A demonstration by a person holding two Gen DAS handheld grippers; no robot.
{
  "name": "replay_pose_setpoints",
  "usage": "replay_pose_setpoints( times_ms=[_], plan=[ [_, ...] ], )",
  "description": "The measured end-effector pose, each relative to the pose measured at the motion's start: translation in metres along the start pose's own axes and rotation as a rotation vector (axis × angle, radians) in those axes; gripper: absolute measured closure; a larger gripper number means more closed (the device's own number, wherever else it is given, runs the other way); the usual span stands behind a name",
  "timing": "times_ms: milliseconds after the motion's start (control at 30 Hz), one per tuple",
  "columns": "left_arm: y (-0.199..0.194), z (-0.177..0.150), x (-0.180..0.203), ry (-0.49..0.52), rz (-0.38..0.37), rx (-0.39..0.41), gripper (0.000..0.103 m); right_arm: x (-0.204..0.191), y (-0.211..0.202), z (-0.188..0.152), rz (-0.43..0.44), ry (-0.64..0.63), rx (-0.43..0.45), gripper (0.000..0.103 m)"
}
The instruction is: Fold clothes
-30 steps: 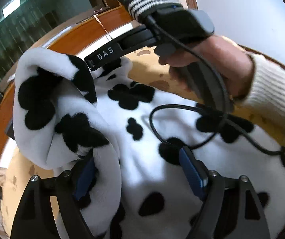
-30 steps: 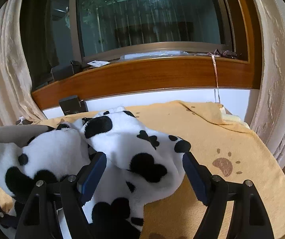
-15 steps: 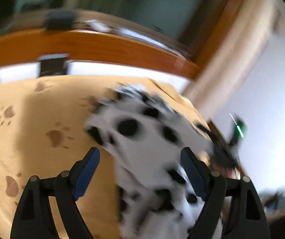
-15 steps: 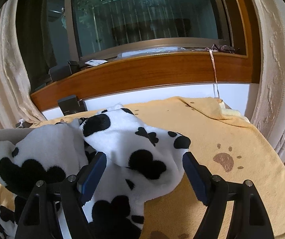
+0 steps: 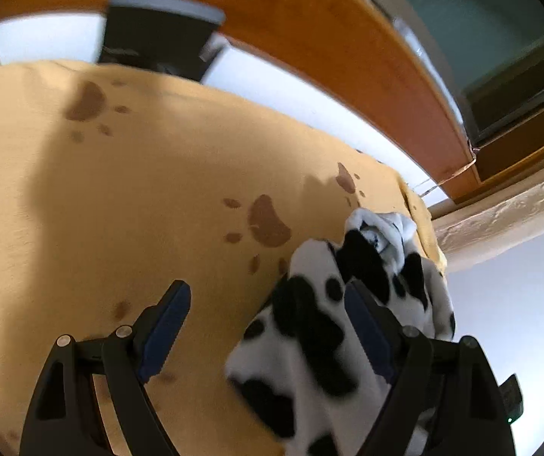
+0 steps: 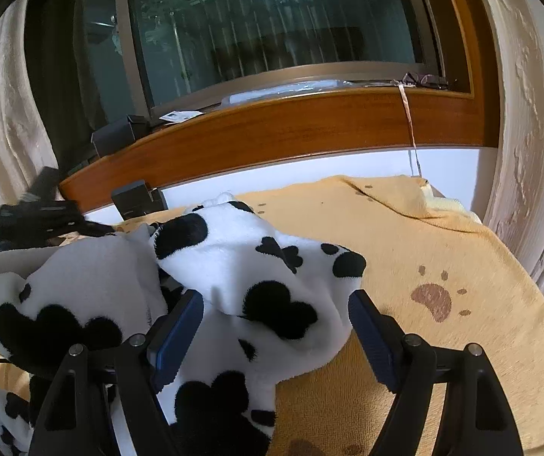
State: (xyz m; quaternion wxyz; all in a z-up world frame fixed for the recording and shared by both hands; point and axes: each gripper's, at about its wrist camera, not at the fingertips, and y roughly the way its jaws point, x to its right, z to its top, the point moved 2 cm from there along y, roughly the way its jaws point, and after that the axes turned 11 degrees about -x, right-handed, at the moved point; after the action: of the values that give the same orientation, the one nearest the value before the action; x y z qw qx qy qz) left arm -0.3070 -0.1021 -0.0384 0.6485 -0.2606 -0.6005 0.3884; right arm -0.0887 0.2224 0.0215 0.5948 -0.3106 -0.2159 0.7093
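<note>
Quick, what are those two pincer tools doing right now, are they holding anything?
Left tool: open, holding nothing; the cow-print garment lies partly between its fingers.
Right tool: open, holding nothing; fingers apart over the garment.

bare yellow blanket (image 5: 127, 197) left of the spotted fleece (image 6: 256, 277), wooden ledge (image 6: 291, 129) behind

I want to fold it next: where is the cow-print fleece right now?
In the right wrist view the cow-print fleece lies bunched on the yellow paw-print blanket, left of centre, below the wooden window sill.
</note>
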Motion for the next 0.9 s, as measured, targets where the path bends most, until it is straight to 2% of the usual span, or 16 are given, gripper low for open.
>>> replay_pose_setpoints(
  times_ms=[167,267,300,333,367,400,600,700,800,900],
  plan=[
    [0.026,0.003,0.009,0.012,-0.103,-0.102,0.017,0.003,0.002,0.0,0.004,0.013,-0.011,0.022],
    [0.024,0.0,0.012,0.031,-0.089,-0.103,0.019,0.003,0.003,0.0,0.001,0.02,-0.016,0.022],
    [0.023,0.0,0.011,0.025,-0.085,-0.099,0.027,0.003,0.003,0.0,-0.001,0.02,-0.016,0.022],
    [0.023,0.0,0.009,0.018,-0.081,-0.098,0.057,0.003,0.003,0.0,-0.001,0.019,-0.016,0.022],
    [0.024,0.0,0.005,0.001,-0.072,-0.102,0.075,0.003,0.003,0.0,-0.002,0.019,-0.016,0.022],
    [0.026,-0.001,0.0,-0.017,-0.063,-0.106,0.085,0.003,0.003,0.0,-0.003,0.018,-0.015,0.022],
    [-0.024,-0.013,-0.007,-0.036,-0.083,0.043,0.087,0.006,0.002,0.0,-0.008,0.028,-0.002,0.022],
    [-0.076,-0.017,-0.003,-0.018,-0.06,0.164,0.087,0.008,0.001,0.001,-0.012,0.033,0.006,0.022],
    [-0.151,-0.025,-0.009,-0.002,0.003,0.331,0.087,0.009,0.0,0.001,-0.016,0.035,0.013,0.022],
    [-0.227,-0.035,-0.025,-0.041,0.044,0.492,0.087,0.008,-0.001,0.0,-0.02,0.03,0.016,0.022]
  ],
)
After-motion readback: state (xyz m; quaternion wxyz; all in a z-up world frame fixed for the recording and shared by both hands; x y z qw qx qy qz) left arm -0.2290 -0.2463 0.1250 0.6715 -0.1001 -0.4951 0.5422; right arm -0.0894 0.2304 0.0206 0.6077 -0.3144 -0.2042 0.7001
